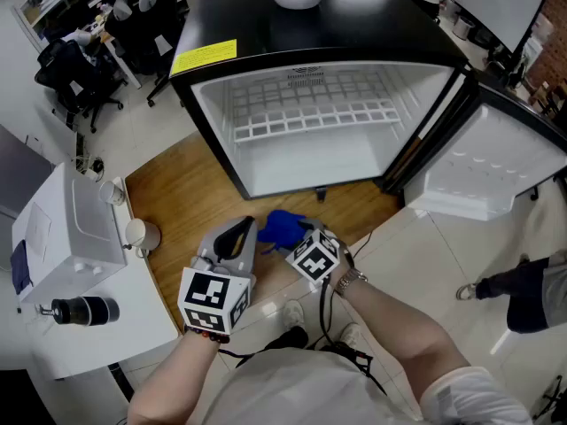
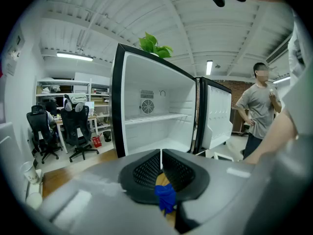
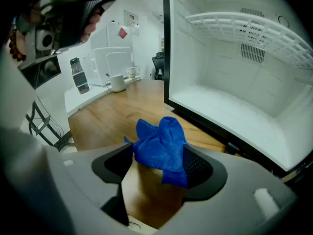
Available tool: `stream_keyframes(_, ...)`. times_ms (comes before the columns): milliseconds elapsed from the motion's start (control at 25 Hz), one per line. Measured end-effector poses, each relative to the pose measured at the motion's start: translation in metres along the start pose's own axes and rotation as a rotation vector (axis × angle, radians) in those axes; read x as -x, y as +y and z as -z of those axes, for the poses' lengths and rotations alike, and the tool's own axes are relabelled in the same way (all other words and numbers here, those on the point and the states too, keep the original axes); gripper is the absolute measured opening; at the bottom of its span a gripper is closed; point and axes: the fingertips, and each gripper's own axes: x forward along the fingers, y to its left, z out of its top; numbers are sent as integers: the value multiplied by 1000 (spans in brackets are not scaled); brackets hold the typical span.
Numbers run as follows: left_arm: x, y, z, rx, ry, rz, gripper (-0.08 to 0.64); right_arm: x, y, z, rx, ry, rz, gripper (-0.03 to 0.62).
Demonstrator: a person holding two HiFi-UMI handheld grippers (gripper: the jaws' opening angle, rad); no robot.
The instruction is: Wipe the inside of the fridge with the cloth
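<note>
Fingers [image 3: 200, 168] of the right gripper [image 3: 157, 152] stand wide apart around the blue cloth [image 3: 161, 143], bunched on the wooden floor [image 1: 186, 193] before the open fridge [image 1: 310, 165], which holds one wire shelf [image 1: 310, 118]. The left gripper [image 2: 161, 154] has its fingers together.

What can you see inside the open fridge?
A white wire shelf, a round vent grille on the back wall and a bare white floor; no food shows. In the head view the fridge has a black top that covers the interior's ceiling.
</note>
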Motion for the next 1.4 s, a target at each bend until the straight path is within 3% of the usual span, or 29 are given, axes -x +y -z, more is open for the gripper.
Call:
stream_keyframes(440,3,21,-5,-8,-5,-45,17,-29,-3,15,17,90,44,320)
stream_keyframes(480,2,23,-7,-14,-8,-50,17,-30,-6,15,16,96,59,298)
stream_keyframes(600,1,34,-18,-19,-26,-72,17,-26,-15,17,-5,98,103,130)
stream_keyframes(640,0,38,-23,-17,-35,-83,17,-23,-17,15,-9,83,109,108)
stream_keyframes(760,0,53,-42,-15,-73,-119,26,-9,-23,5,-31,16,124,84)
stream_keyframes(960,-4,72,-69,-18,-120,-162,102,37,-35,-39,-50,-162,164,77)
stream_keyframes(1400,-6,81,-99,-16,-167,-180,106,157,-40,-156,-53,-572,204,74)
